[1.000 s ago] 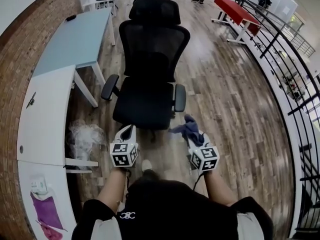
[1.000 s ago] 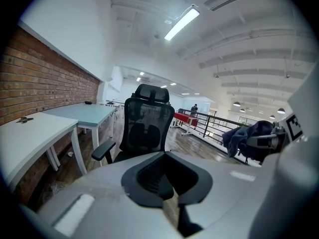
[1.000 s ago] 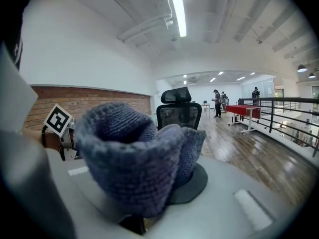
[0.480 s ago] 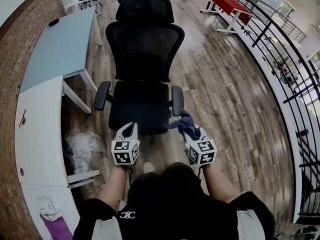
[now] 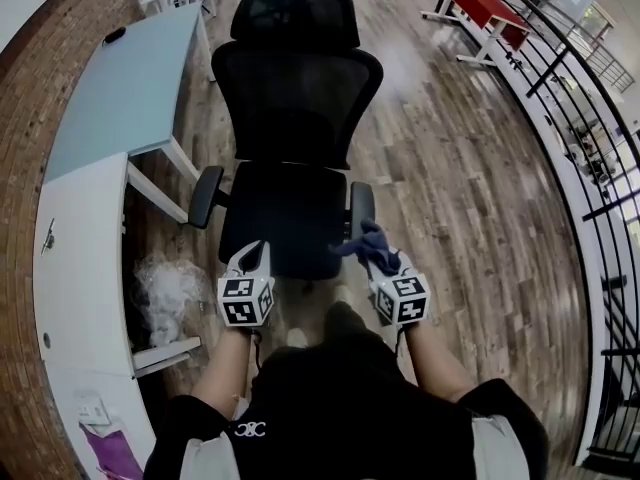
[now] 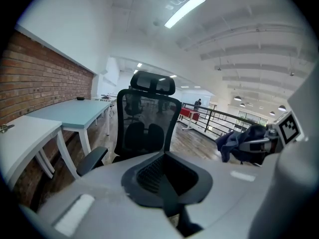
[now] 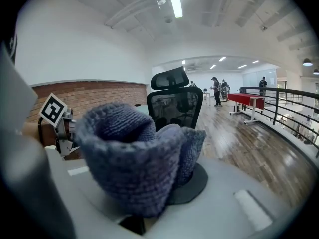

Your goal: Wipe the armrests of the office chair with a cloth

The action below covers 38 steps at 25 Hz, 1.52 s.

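A black mesh office chair (image 5: 295,98) stands in front of me on the wood floor, facing me, with its left armrest (image 5: 205,196) and right armrest (image 5: 361,208) both bare. My right gripper (image 5: 383,265) is shut on a bunched blue-grey cloth (image 5: 365,246), which hangs just at the near end of the right armrest. The cloth (image 7: 134,158) fills the right gripper view, with the chair (image 7: 174,103) behind it. My left gripper (image 5: 252,260) is shut and empty, in front of the seat's left corner. In the left gripper view the chair (image 6: 147,118) is ahead and the cloth (image 6: 239,141) is at right.
A white desk (image 5: 80,228) and a light blue table (image 5: 130,78) line the brick wall on the left. A crumpled plastic bag (image 5: 165,283) lies under the desk. A black railing (image 5: 590,168) runs along the right; a red bench (image 5: 480,3) stands far back.
The view has closed in on the chair. Both grippers have come slightly nearer the seat, and the cloth now sits right by the right armrest's near end.
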Motion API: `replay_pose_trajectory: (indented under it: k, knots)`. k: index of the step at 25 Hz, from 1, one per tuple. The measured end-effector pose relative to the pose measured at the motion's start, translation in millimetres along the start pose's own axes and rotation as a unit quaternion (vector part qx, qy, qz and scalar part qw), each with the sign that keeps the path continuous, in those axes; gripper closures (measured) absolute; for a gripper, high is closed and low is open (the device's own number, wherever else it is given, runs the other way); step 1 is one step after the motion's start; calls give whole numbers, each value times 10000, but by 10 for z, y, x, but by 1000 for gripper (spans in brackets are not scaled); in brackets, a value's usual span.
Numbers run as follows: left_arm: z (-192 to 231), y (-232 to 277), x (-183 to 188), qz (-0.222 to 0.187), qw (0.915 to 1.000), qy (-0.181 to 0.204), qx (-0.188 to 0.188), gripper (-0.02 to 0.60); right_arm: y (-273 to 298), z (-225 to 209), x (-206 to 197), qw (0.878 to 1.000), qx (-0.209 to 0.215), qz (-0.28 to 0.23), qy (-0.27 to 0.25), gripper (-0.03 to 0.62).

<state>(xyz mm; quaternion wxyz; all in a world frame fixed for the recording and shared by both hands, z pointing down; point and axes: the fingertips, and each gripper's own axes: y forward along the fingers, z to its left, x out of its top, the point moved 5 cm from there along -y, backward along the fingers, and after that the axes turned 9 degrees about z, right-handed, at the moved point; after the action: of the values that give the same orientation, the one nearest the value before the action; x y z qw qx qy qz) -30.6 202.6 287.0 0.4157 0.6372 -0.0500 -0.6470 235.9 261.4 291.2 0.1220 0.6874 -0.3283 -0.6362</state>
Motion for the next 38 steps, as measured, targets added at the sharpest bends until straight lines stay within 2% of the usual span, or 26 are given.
replay_pose_trajectory:
  k: [5,10,16,19,24,29,32,35,38]
  knots:
    - [-147,414,292,76,9999,70,123,575,289,-472,229,9991,100,180,-368,539]
    - [-350,761,434,178,9997,68,178,575,513,-828,310,9955,411,486,-700,539]
    - [-466,1041,563,179,9991,-152,350,575,894,-1063,145,9815,839,1166,-1267,539]
    - [-431,1105,467,262,9975,-456,478,575,1112,-1046,-59,9671,1163,1666,-1530,539]
    - [-273,1190,86,616,9939,-775,483,575,1455,-831,-413,9390,1511,2387,-1963,539]
    - [-82,1382,-192,784,9917,-968,320,575,1732,-489,-574,9071,1994,2745,-2492,539]
    - [41,1503,-328,843,9910,-1024,157,575,1850,-291,-740,8871,2272,3038,-2630,539]
    - [122,1599,-428,897,9905,-1041,-4,575,1997,-279,-980,8739,2238,3489,-2540,539]
    - [193,1640,-503,929,9897,-1084,-122,575,2140,-372,-1132,8693,1985,3852,-2376,539]
